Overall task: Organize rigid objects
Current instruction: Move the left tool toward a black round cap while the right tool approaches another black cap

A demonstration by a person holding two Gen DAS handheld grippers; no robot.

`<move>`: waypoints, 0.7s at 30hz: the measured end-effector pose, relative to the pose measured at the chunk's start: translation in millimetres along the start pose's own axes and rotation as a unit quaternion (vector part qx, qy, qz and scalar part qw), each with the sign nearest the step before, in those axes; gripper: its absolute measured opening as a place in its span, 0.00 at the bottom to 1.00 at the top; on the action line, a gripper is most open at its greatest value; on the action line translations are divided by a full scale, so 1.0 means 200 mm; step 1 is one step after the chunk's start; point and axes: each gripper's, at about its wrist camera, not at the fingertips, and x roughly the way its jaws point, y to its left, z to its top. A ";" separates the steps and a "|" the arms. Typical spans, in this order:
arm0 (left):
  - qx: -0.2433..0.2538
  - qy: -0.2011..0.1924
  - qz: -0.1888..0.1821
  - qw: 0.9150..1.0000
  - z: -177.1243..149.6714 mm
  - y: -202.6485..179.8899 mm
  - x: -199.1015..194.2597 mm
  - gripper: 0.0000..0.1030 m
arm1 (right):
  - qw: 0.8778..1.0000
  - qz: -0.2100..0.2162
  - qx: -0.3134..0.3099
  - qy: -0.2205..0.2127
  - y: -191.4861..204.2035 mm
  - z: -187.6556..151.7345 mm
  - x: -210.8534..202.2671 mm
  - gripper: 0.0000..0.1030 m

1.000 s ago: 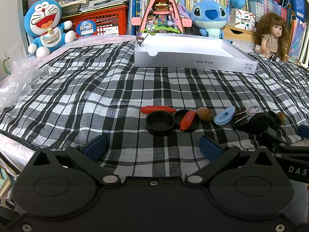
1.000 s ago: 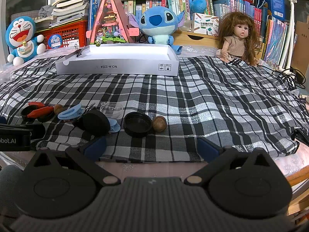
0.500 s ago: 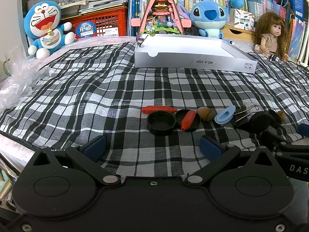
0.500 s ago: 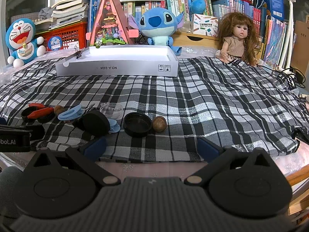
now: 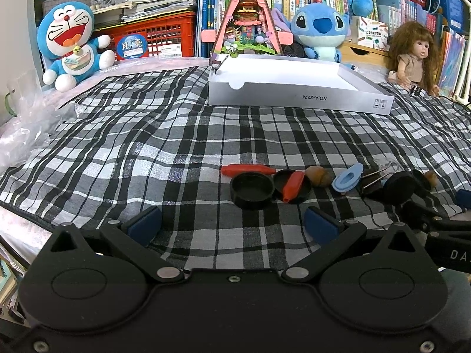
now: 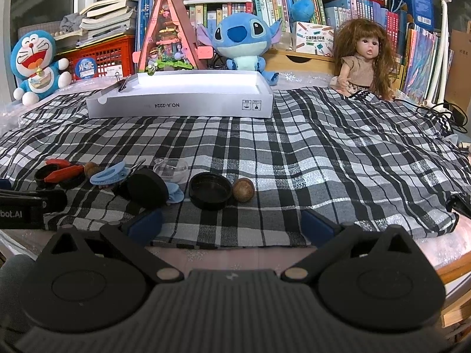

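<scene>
Both my left gripper (image 5: 232, 225) and right gripper (image 6: 231, 223) gaping, empty; I'd straddle nearest black lid (image 5: 252, 187) squarely, then carry to white box (image 5: 297, 95).

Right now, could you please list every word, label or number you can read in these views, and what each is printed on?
"NO.A-2224", printed upside down: front wall of the white box.
"bot.AI", cut off: left gripper's body at the right view's edge.
"DA", cut off: right gripper's body in the left view.
Round blue sticker on the red crate: Chinese characters, too blurred.
Book spines: too small.
</scene>
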 end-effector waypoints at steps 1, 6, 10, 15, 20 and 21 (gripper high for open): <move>0.001 0.000 -0.001 1.000 0.00 0.00 0.00 1.00 | 1.000 0.003 0.000 -0.002 0.00 0.00 0.00 1.00; -0.002 -0.005 -0.008 1.000 0.00 0.01 -0.01 0.89 | 1.000 0.015 0.009 -0.016 0.00 0.00 -0.02 0.92; -0.005 -0.009 -0.018 1.000 0.01 0.02 -0.03 0.76 | 0.999 0.033 0.023 -0.030 -0.01 0.01 -0.05 0.80; -0.023 -0.017 -0.028 0.999 0.02 0.04 -0.05 0.54 | 0.998 0.042 0.020 -0.039 0.01 0.02 -0.07 0.59; -0.036 -0.018 -0.040 0.998 0.02 0.06 -0.06 0.42 | 0.998 0.048 0.009 -0.043 0.03 0.02 -0.08 0.49; -0.036 -0.018 -0.041 0.998 0.02 0.06 -0.07 0.40 | 0.998 0.049 0.009 -0.042 0.04 0.02 -0.08 0.47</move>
